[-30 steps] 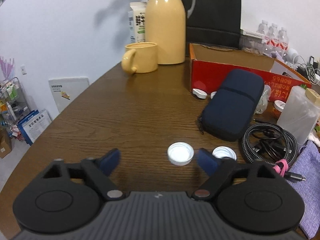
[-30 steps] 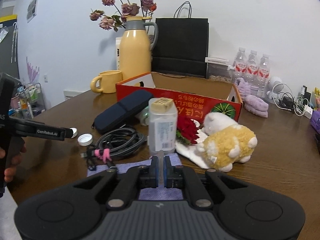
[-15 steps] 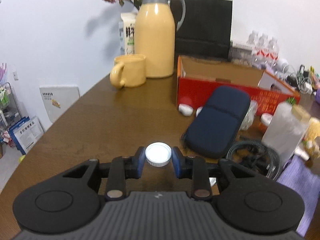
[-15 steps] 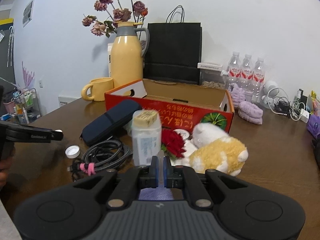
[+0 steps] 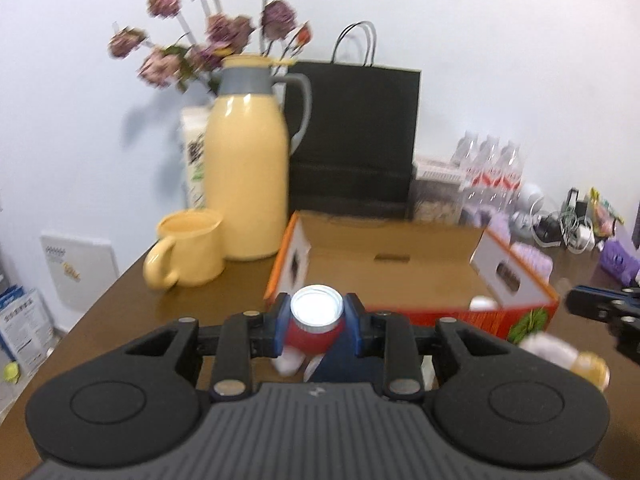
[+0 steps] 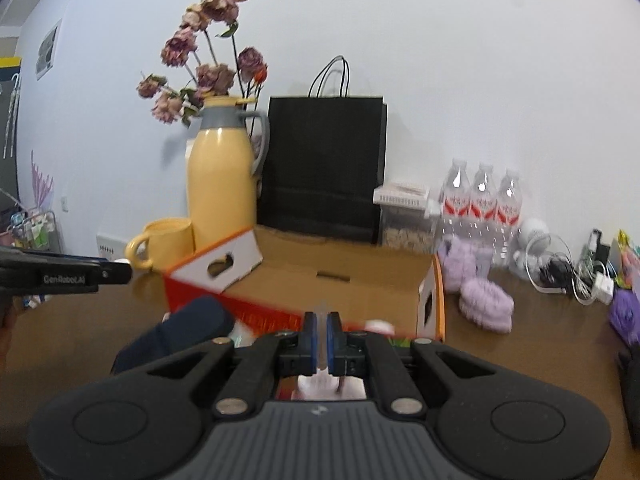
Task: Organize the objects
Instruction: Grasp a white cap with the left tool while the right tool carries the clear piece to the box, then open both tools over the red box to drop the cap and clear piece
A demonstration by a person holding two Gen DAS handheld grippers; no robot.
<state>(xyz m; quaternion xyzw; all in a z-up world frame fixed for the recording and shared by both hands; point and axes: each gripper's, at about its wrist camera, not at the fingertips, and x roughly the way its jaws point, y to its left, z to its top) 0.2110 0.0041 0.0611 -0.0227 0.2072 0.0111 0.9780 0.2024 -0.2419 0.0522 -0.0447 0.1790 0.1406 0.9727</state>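
Since a second ago, the white bottle cap [image 5: 317,307] has been taken off the wooden table [image 5: 132,300] and is now carried in the air, in front of the near wall of the red cardboard box [image 5: 532,316]. It is pinched by its rim between the blue pads [image 5: 281,322] of the left gripper [image 5: 317,326], whose jaws were closing within the last second and now stand partly shut, pressed on both sides of the cap.

Within the right gripper [image 6: 321,338] a thin edge of pale purple cloth [image 6: 321,384] is clamped; the jaws are almost fully together, and the cloth hangs below them. It has been lifted from the table, where it lay a second ago. In the left wrist view the right gripper's tips [image 5: 600,308] are seen at the right edge, beside the box.

Below the held cap, a navy zip case [image 6: 180,332] lies on the table, touching the box's front. Inside the box only bare brown card [image 6: 344,280] is visible. Behind the box stand a yellow mug [image 5: 188,252], a yellow thermos jug [image 5: 248,176] with dried roses [image 6: 200,76] behind it, and a black paper bag [image 6: 324,168]. Further right, three water bottles [image 6: 482,204], purple fuzzy slippers [image 6: 486,304] and a tangle of cables and chargers [image 6: 568,276] are set against the white wall [image 6: 480,60].
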